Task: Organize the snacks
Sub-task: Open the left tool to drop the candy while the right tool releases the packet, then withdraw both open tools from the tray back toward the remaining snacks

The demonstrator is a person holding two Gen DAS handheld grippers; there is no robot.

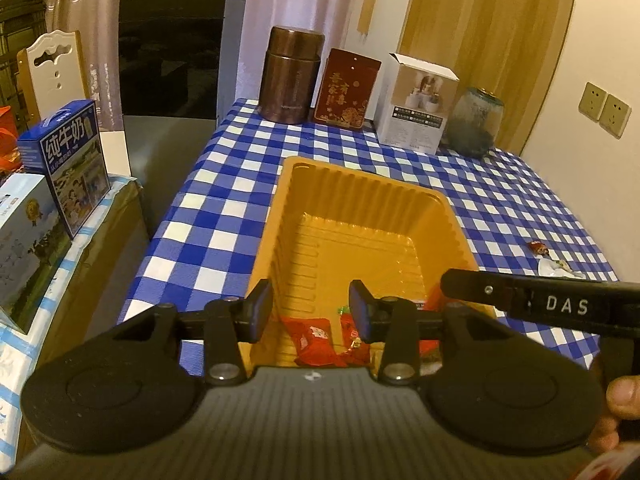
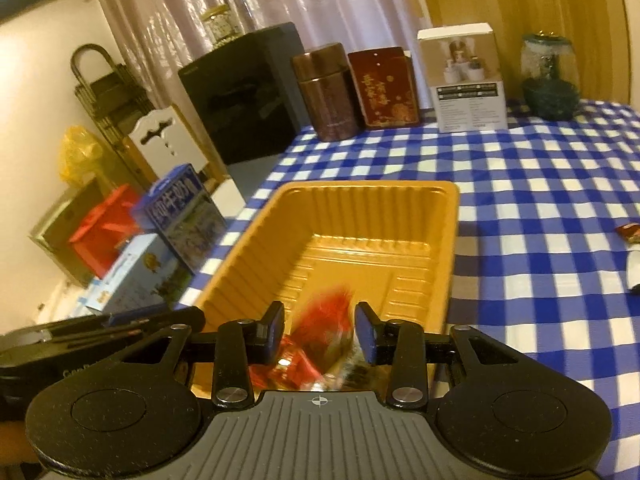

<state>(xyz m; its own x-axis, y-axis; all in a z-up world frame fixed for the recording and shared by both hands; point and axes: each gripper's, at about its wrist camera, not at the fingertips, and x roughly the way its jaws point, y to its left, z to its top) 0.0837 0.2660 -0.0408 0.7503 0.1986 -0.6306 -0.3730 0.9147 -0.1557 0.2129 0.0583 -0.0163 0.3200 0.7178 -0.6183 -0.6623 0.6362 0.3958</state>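
An orange plastic tray lies on the blue-and-white checked table. Red snack packets rest at its near end. My left gripper hovers over that near end, open, with nothing between its fingers. My right gripper is over the same end of the tray, and its black body crosses the right of the left wrist view. A blurred red snack packet sits in the gap between its fingers, and the pads do not press on it. More red packets lie below it.
A small red candy and a white wrapper lie on the cloth right of the tray. A brown canister, a red box, a white box and a glass jar line the far edge. Blue milk cartons stand off the table to the left.
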